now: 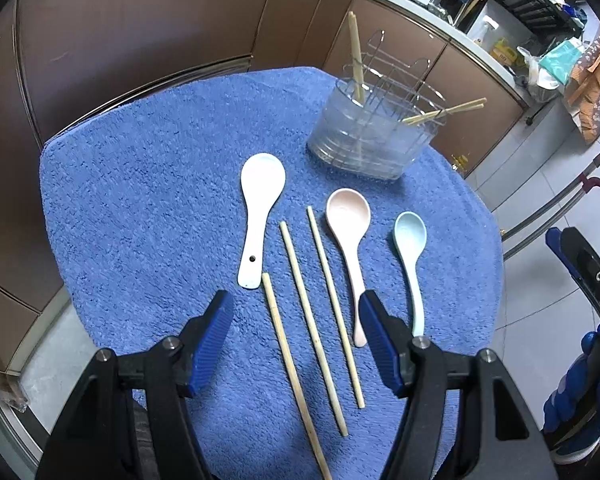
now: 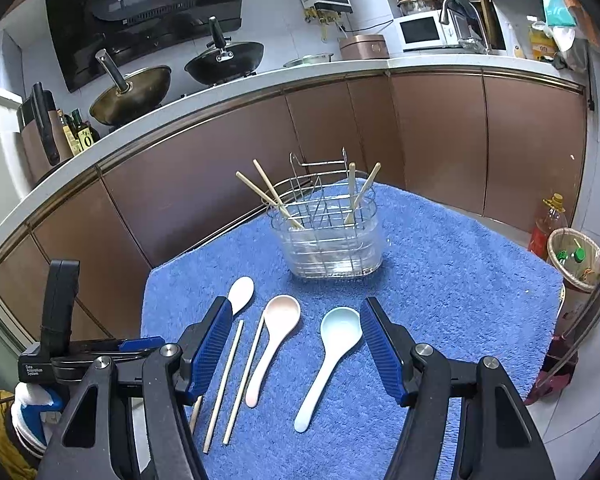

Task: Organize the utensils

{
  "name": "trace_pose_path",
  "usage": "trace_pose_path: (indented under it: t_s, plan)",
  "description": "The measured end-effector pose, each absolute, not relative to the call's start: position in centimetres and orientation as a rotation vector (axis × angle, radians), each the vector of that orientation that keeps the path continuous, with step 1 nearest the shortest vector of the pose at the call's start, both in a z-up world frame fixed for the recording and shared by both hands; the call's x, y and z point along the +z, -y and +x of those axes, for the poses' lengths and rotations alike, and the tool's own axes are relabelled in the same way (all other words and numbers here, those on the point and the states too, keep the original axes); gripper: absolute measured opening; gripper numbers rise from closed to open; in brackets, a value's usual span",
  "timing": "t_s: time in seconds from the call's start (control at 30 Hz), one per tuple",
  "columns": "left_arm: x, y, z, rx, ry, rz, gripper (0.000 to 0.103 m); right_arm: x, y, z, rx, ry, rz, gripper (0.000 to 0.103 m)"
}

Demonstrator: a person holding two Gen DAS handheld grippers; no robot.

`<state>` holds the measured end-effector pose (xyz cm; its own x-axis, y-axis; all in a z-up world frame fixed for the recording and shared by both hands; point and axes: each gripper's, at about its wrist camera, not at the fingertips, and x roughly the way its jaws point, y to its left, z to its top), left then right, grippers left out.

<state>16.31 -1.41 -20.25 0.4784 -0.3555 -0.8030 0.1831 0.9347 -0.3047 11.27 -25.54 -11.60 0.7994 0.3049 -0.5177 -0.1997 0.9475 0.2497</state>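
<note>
On the blue towel (image 1: pixel 140 200) covering the surface, the utensils lie in a neat row, handles toward the person, presumably for easy pickup: white rice paddle (image 1: pixel 258 216), three loose chopsticks (image 1: pixel 312 328), pink spoon (image 1: pixel 350 248), pale blue spoon (image 1: pixel 412 256). Behind them the wire caddy (image 1: pixel 374 136) already holds what look like four chopsticks. The left tool (image 1: pixel 296 320) hangs released over the chopsticks; the right tool (image 2: pixel 296 332) is likewise spread and empty, framing both spoons
</note>
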Motion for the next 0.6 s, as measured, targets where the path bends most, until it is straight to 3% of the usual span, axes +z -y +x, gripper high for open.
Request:
trace_pose_path:
  t_s: [0.37,0.6]
  plan:
    - [-21.9,2.0,17.2,-0.304,-1.08,-0.181,0.061,-12.8,25.5,12.6,0.284,-0.629,0.201,0.064]
    - [-23.5,1.8,18.1,-0.309,-1.148,-0.228,0.043,-14.6,23.7,15.1,0.376,-0.753,0.248,0.06]
